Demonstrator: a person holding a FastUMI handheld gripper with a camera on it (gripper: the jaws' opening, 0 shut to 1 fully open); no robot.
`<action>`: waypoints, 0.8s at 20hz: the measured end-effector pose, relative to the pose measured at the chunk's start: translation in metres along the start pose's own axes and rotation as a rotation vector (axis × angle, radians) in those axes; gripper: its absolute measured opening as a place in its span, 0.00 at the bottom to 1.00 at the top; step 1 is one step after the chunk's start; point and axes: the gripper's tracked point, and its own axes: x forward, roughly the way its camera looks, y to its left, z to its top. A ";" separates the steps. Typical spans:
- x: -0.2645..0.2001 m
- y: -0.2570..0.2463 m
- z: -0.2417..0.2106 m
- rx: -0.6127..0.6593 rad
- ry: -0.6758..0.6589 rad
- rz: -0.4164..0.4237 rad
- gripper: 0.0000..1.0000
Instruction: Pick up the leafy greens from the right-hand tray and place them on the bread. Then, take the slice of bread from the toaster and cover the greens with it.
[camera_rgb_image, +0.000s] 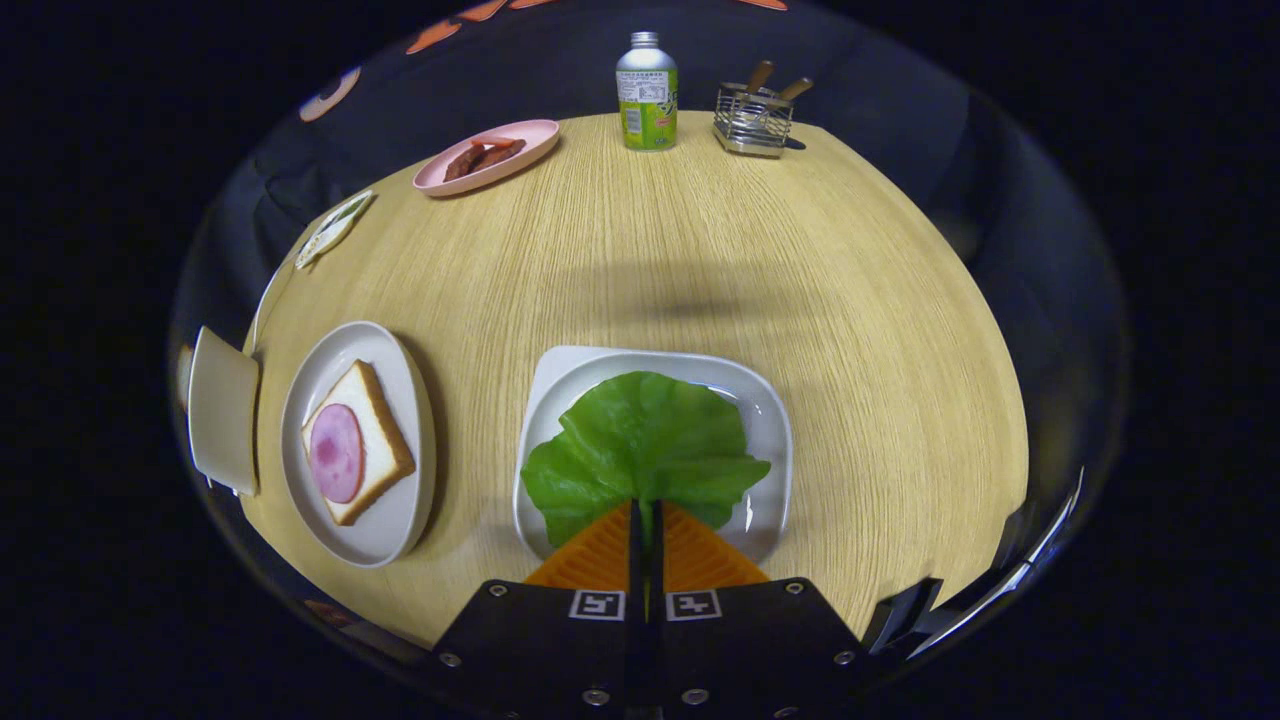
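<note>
Pinching the stem edge of the broad green lettuce leaf (640, 440) with my gripper (646, 512), its orange fingers (600, 550) closed together on it.
I judge a straight lift best, so the leaf clears its square white tray (770, 420) before I swing left to the ham-topped bread slice (355, 440) on the round white plate (385, 540).
</note>
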 end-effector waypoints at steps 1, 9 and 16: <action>-0.009 0.000 0.003 0.009 -0.019 0.011 0.01; -0.075 0.019 0.047 0.011 -0.166 0.119 0.01; -0.113 0.079 0.067 -0.099 -0.231 0.259 0.00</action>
